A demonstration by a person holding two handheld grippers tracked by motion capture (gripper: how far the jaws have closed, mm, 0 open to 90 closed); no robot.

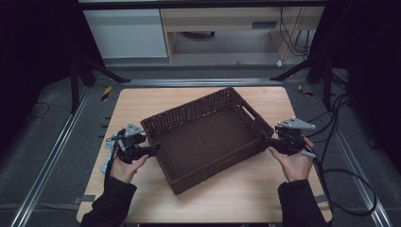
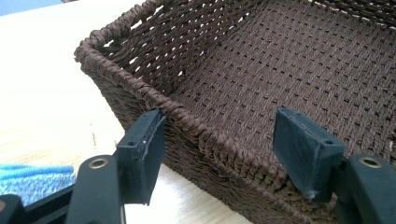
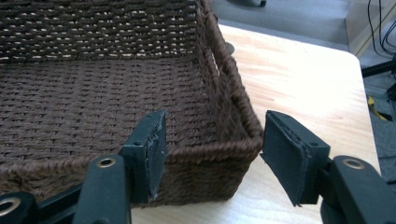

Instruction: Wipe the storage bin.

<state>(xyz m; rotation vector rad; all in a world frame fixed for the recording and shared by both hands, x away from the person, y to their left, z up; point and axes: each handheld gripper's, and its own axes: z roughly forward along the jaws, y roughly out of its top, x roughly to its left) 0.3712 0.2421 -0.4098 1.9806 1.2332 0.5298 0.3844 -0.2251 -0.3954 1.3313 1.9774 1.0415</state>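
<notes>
A dark brown woven basket lies empty and askew in the middle of the wooden table. My left gripper is at its left side, and my right gripper is at its right corner. In the left gripper view the left gripper stands open astride the basket rim, one pad outside the wall and one inside. In the right gripper view the right gripper is open around the basket's near corner, with its pads clear of the weave.
A blue cloth-like thing lies on the table just left of my left hand, by the table's left edge. Cables trail off to the right. Metal rails and dark floor surround the table.
</notes>
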